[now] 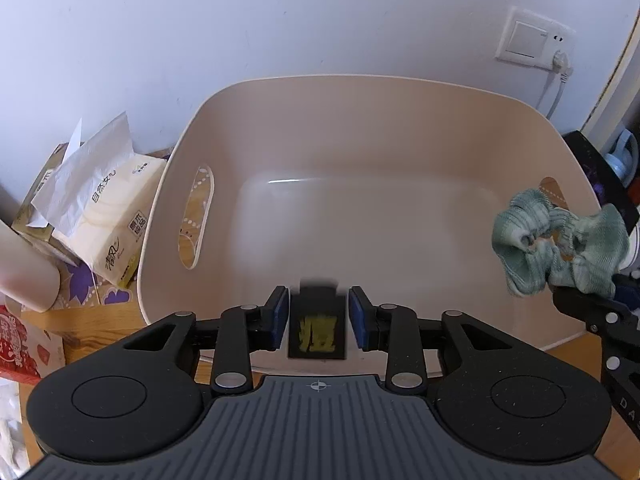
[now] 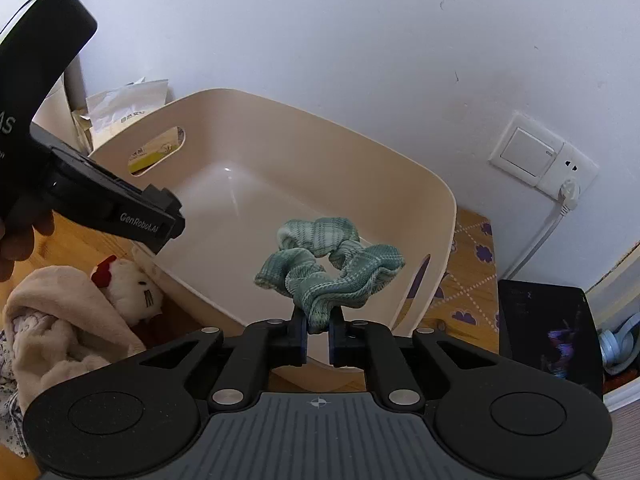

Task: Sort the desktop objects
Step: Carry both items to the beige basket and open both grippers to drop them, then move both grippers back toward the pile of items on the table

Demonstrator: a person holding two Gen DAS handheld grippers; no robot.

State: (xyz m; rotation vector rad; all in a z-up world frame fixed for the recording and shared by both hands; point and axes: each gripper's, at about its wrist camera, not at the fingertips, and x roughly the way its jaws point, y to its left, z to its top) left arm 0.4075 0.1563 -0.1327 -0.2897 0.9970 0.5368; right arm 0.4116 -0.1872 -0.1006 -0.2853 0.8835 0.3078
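So the right gripper [image 2: 318, 334] has its jaws pinched narrow on a green scrunchie [image 2: 330, 266], holding it up over the near right rim of the beige bin [image 2: 400, 168]; the left camera shows the same scrunchie [image 1: 560, 244] hanging at the bin's [image 1: 360, 92] right edge. The left gripper [image 1: 319, 320] sits over the near rim with its jaws parted, and a small black box with yellow print [image 1: 317, 330] sits blurred in the gap between the pads, which don't look like they're touching it. A tissue pack [image 1: 116, 216] is just beside the bin's left wall, and a white plush toy [image 2: 132, 288] lies on the desk by the bin's near left corner.
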